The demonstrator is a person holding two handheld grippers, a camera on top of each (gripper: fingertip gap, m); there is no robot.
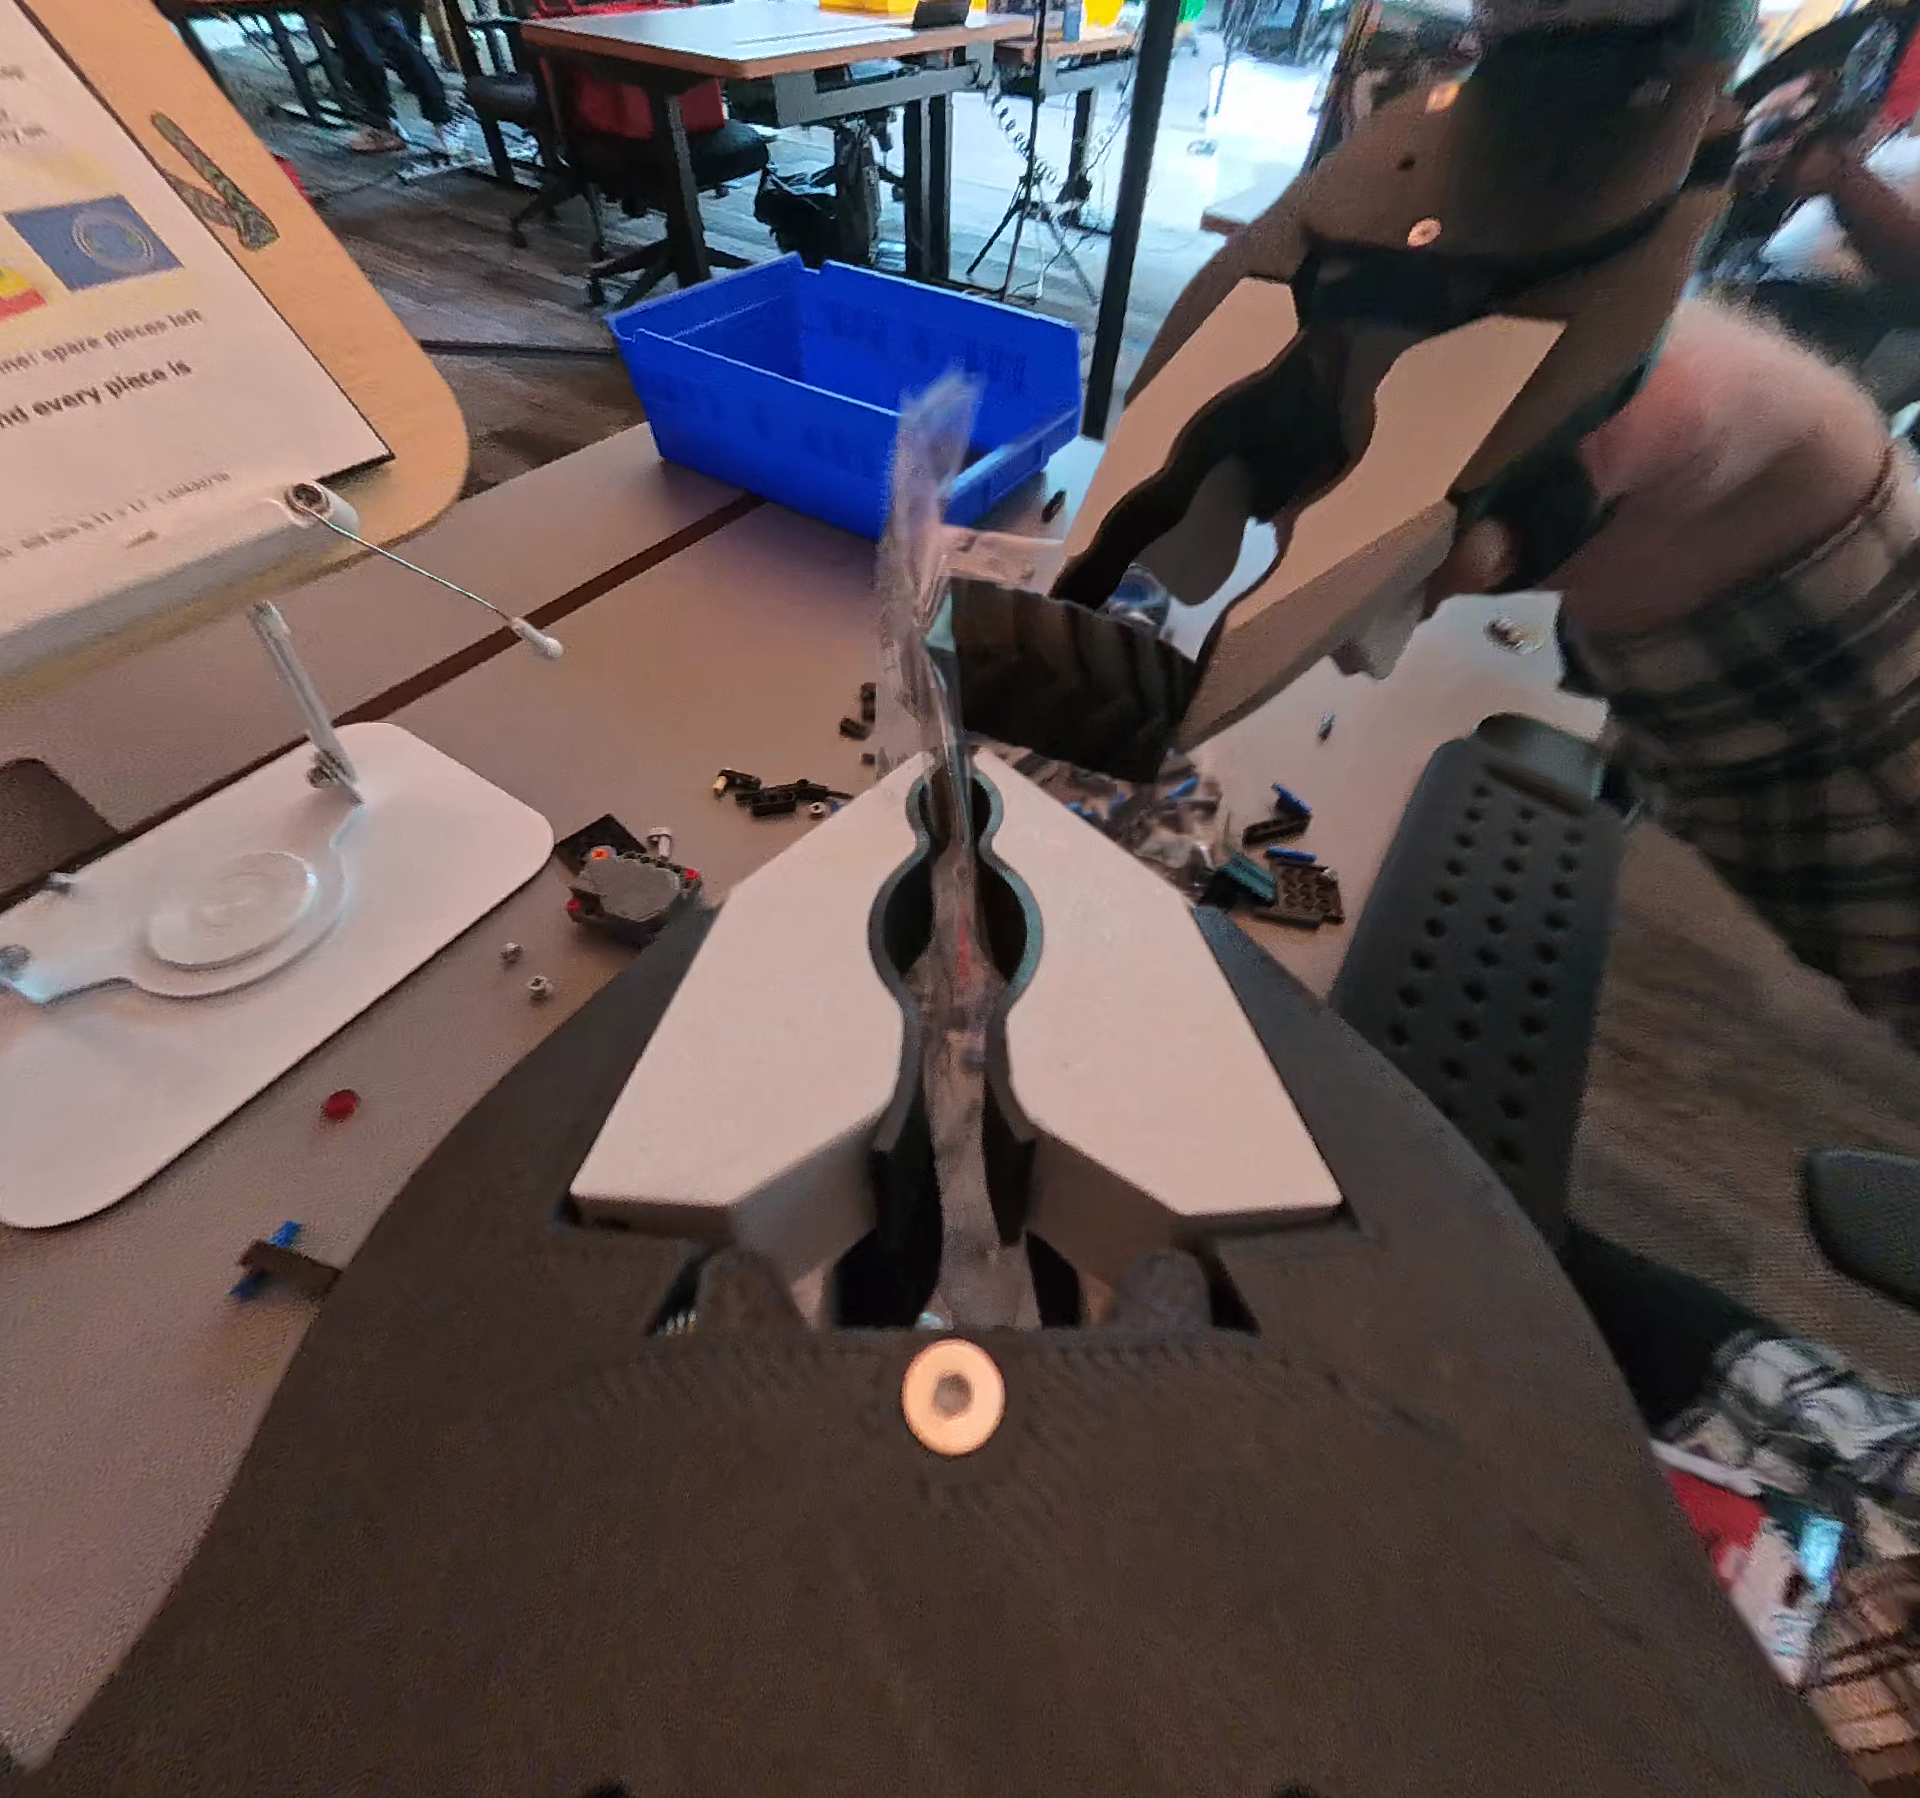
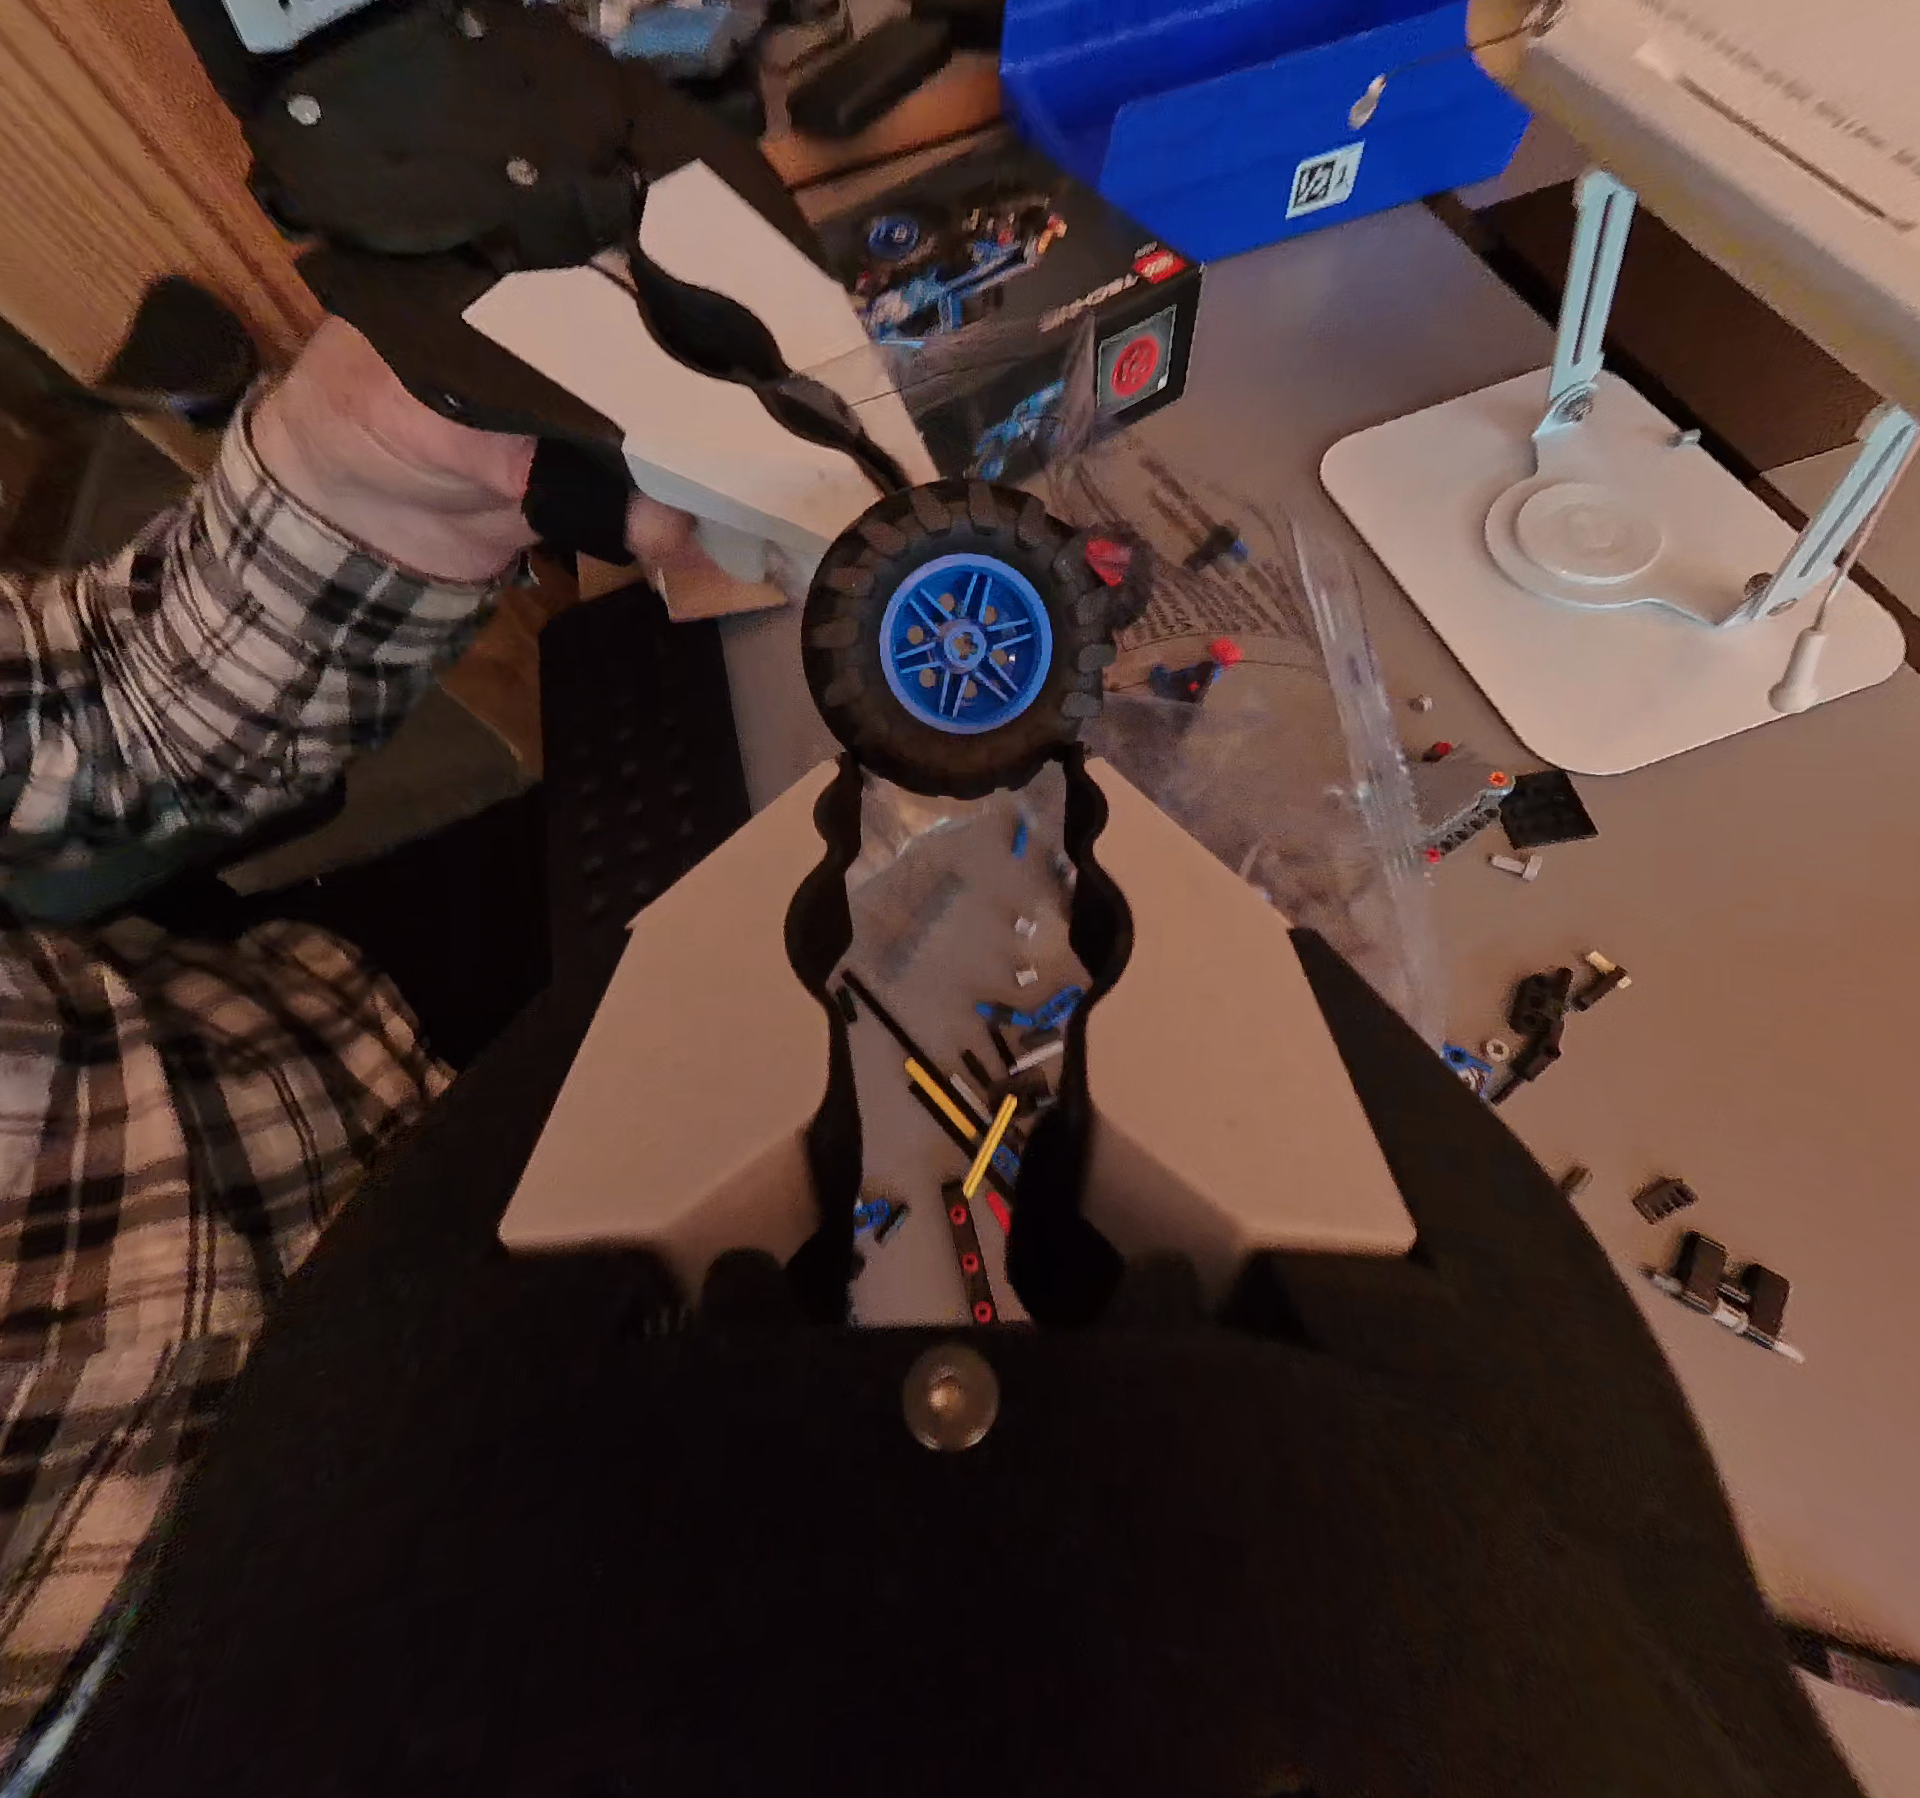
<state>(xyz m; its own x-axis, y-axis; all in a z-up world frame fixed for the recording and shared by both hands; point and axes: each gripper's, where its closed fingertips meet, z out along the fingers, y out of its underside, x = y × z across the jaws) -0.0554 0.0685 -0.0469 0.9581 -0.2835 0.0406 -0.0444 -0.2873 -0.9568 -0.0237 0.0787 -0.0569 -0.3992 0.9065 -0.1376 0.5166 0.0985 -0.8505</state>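
My left gripper point(image 1: 951, 774) is shut on a clear plastic bag point(image 1: 925, 522) that sticks up between its fingers above the table. My right gripper point(image 2: 961, 769) is shut on a black toy wheel point(image 2: 961, 642) with a blue rim, held at its fingertips above the table. In the left wrist view the right gripper point(image 1: 1169, 652) holds the wheel point(image 1: 1060, 699) just right of the bag, almost touching it. In the right wrist view the left gripper point(image 2: 899, 475) sits just behind the wheel.
A blue bin point(image 1: 831, 377) stands at the back of the grey table point(image 1: 644, 626). A white stand point(image 1: 260, 917) holds an open booklet at the left. Small building pieces point(image 2: 987, 1073) and a flat plastic bag lie scattered. A kit box point(image 2: 1018, 335) and a black chair point(image 1: 1475, 969) are near. My hands' fingertips stand some 4 centimetres from each other.
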